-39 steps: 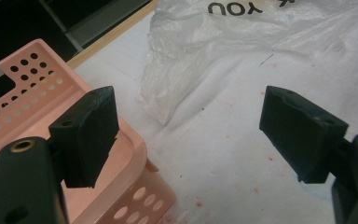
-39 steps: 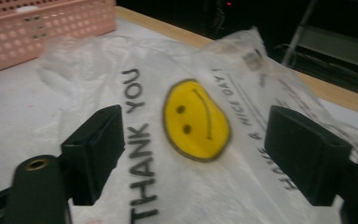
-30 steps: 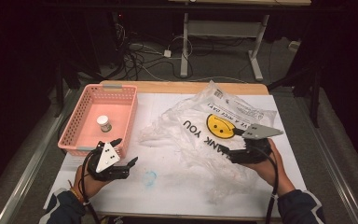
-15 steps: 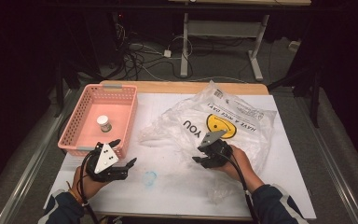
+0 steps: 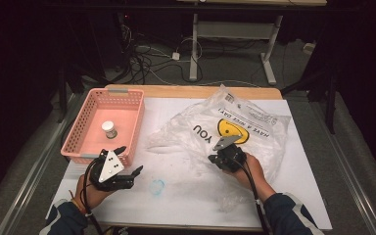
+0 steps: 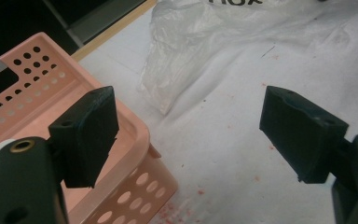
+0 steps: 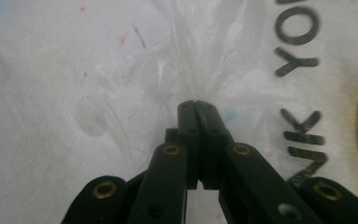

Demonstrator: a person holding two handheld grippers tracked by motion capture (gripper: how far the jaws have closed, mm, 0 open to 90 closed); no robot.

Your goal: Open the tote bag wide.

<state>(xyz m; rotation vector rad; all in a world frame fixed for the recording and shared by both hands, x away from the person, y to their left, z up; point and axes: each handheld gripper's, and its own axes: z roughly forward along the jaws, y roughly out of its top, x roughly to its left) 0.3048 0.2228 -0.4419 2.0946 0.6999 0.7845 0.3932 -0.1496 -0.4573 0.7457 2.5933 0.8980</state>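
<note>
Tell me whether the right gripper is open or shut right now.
Shut. In the right gripper view, the right gripper has its jaws pressed together, pinching a gathered fold of the clear plastic bag, which puckers at the tips.

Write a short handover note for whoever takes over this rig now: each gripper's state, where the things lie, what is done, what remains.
Right gripper: jaws have just closed, pinching the clear plastic bag on the white table cover.
Left gripper: open, holding nothing, beside the pink basket.
Small white jar sits in the basket.
Done: bag gripped.
Left: probably lift or open the bag; the left gripper could help.
</note>
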